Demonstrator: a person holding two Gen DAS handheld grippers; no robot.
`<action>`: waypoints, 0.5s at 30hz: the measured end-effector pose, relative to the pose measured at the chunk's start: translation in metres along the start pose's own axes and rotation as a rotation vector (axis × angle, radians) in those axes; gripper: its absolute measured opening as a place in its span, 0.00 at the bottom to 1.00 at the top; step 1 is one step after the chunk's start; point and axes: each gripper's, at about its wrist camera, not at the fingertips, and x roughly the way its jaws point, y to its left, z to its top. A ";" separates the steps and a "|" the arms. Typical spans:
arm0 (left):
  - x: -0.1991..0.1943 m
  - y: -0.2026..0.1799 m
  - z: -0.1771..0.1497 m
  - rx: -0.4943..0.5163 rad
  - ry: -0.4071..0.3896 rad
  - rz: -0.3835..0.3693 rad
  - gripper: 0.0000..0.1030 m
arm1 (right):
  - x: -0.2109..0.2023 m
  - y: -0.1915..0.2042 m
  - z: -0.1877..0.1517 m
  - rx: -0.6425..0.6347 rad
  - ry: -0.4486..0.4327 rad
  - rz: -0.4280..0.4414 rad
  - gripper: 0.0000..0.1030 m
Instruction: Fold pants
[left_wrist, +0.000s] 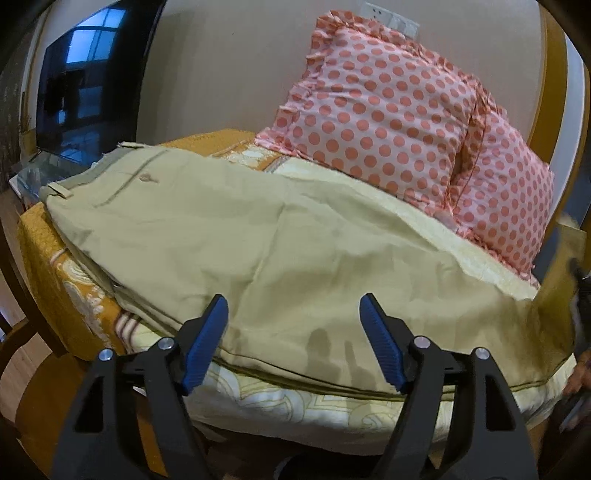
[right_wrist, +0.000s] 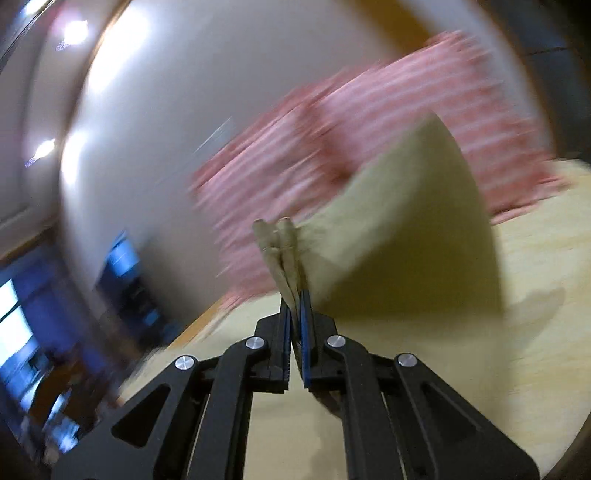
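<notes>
Beige pants (left_wrist: 229, 236) lie flat across the bed, waistband at the far left, legs running right. My left gripper (left_wrist: 293, 343) is open and empty, hovering just above the near edge of the pants. My right gripper (right_wrist: 295, 314) is shut on the folded hem end of the pants (right_wrist: 399, 229) and holds it lifted above the bed; the view is blurred by motion. The lifted end also shows at the right edge of the left wrist view (left_wrist: 554, 295).
Two pink polka-dot pillows (left_wrist: 388, 110) lean against the wall behind the pants. The bed (left_wrist: 74, 302) has an orange and cream patterned cover. A dark television (left_wrist: 85, 85) stands at the far left. A wooden chair frame (left_wrist: 22, 295) is at the left.
</notes>
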 end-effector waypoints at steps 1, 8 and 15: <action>-0.003 0.002 0.002 -0.002 -0.013 0.011 0.71 | 0.022 0.016 -0.013 -0.034 0.075 0.031 0.05; -0.025 0.041 0.010 -0.023 -0.105 0.185 0.78 | 0.081 0.084 -0.091 -0.271 0.465 0.084 0.42; -0.031 0.100 0.018 -0.161 -0.151 0.320 0.82 | 0.092 0.087 -0.064 -0.326 0.315 -0.136 0.57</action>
